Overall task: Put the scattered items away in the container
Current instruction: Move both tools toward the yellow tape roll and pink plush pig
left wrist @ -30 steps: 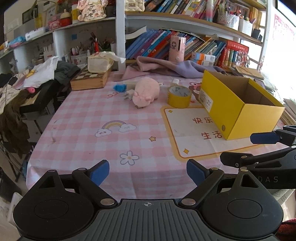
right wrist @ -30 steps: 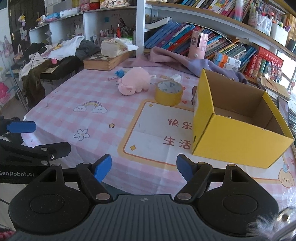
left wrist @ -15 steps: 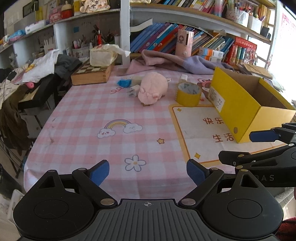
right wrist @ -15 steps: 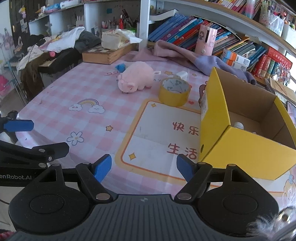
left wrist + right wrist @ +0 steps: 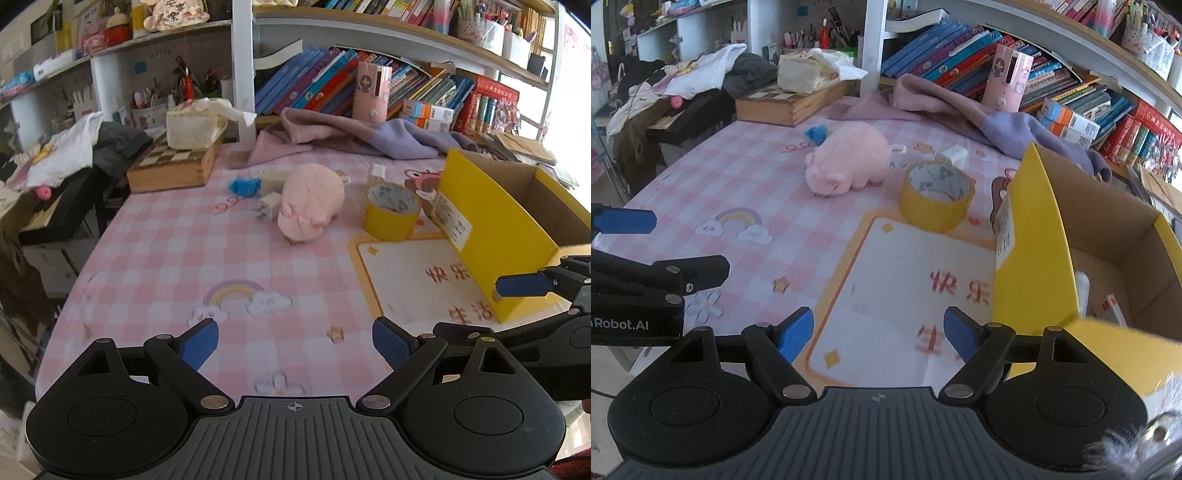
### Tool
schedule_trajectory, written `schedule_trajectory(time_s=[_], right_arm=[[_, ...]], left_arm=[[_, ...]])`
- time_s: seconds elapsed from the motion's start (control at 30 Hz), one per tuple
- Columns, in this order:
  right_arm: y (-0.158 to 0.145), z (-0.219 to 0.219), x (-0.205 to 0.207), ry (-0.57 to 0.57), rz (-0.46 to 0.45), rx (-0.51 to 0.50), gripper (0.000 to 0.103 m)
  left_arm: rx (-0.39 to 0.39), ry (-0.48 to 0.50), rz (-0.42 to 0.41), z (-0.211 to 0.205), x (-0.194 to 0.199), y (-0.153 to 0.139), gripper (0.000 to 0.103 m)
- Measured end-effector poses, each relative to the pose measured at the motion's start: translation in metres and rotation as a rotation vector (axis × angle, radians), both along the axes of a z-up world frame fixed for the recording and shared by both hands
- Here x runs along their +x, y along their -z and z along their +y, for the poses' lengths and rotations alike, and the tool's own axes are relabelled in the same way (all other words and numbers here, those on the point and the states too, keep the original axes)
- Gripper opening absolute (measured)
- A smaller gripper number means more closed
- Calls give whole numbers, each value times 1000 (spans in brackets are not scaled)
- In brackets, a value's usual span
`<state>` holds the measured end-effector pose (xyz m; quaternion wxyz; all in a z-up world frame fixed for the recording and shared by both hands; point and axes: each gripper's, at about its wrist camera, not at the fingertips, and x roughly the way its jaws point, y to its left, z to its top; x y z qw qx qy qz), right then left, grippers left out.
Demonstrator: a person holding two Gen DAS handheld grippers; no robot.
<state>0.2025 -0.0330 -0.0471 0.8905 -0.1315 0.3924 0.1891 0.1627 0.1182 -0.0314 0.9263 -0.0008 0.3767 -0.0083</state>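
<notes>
The pink plush pig (image 5: pixel 310 201) is seen lying on its side near the middle of the checked tablecloth (image 5: pixel 166 258), at about twelve o'clock from the left gripper (image 5: pixel 295 343). It is judged to be light, soft and easily squashed, so a hold across the round body is advised rather than at the snout. Just beside it, at three o'clock, the yellow tape roll (image 5: pixel 391 212) stands on its flat side; it is judged stiff and fairly light, and is best pinched across its wall. A small white block (image 5: pixel 269 206) and a blue fluffy bit (image 5: pixel 244 184) lie at the pig's nine to eleven o'clock, touching or nearly so; which cannot be told. The yellow box (image 5: pixel 1030 266) stands open-topped at three o'clock of the roll, with some items already inside. The left gripper is held released and empty, and so is the right gripper (image 5: pixel 879 330). Bare cloth is left in front of both, while the box's tall near wall must be cleared from above.
</notes>
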Motion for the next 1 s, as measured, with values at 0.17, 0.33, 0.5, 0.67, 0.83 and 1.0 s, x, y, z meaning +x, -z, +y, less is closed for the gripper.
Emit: schedule_trajectory(time_s=[0.17, 0.33, 0.5, 0.67, 0.83, 1.0], right_arm=[[-3, 6, 29, 4, -29, 4, 79], [-2, 9, 57, 39, -48, 3, 84], [5, 9, 84, 118, -44, 2, 89], [11, 11, 106, 188, -40, 33, 91], [17, 17, 125, 235, -50, 33, 95], [28, 24, 147, 275, -13, 26, 96]], left_arm=[[4, -6, -14, 3, 30, -5, 93], [32, 12, -30, 0, 60, -12, 93], [48, 42, -41, -4, 90, -16, 93], [69, 83, -37, -13, 119, -15, 93], [77, 122, -12, -19, 147, -7, 93], [74, 136, 24, -19, 170, 5, 93]])
